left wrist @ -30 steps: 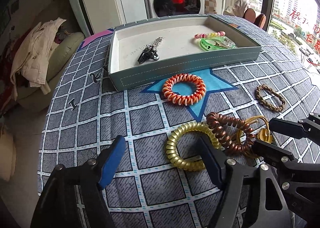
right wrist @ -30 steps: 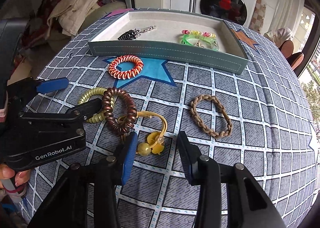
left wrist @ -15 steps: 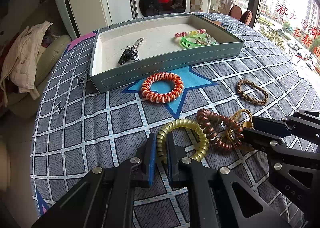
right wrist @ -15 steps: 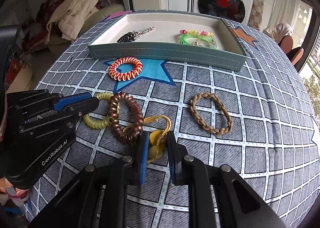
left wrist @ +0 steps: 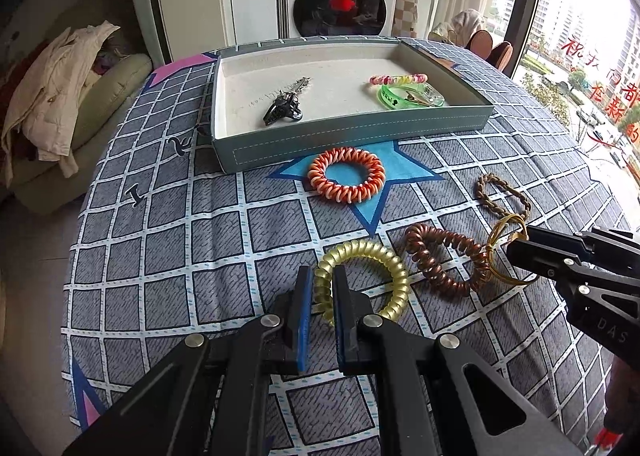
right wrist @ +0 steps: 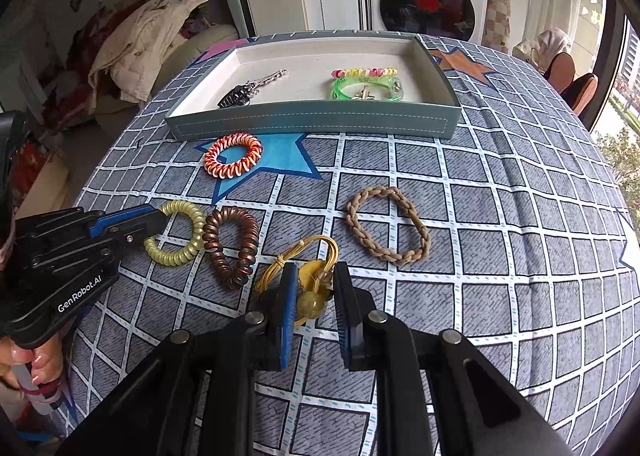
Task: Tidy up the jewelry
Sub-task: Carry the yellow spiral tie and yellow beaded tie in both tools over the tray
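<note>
Clamped: left hand-held gripper [left wrist: 320, 292] on yellow coil [left wrist: 362, 280]; right hand-held gripper [right wrist: 316, 288] on tangled yellow tie [right wrist: 308, 280]; brown coil [right wrist: 231, 246] likely snagging.

Support surface: table w/ grey grid-pattern cloth [left wrist: 168, 256], blue star print. On cloth: teal rectangular tray [left wrist: 352, 141], orange-white spiral band [left wrist: 346, 174], yellow coil band [left wrist: 362, 280], brown coil band [left wrist: 444, 260], tan braided loop [right wrist: 388, 224], yellow bobble tie [right wrist: 310, 288].
</note>
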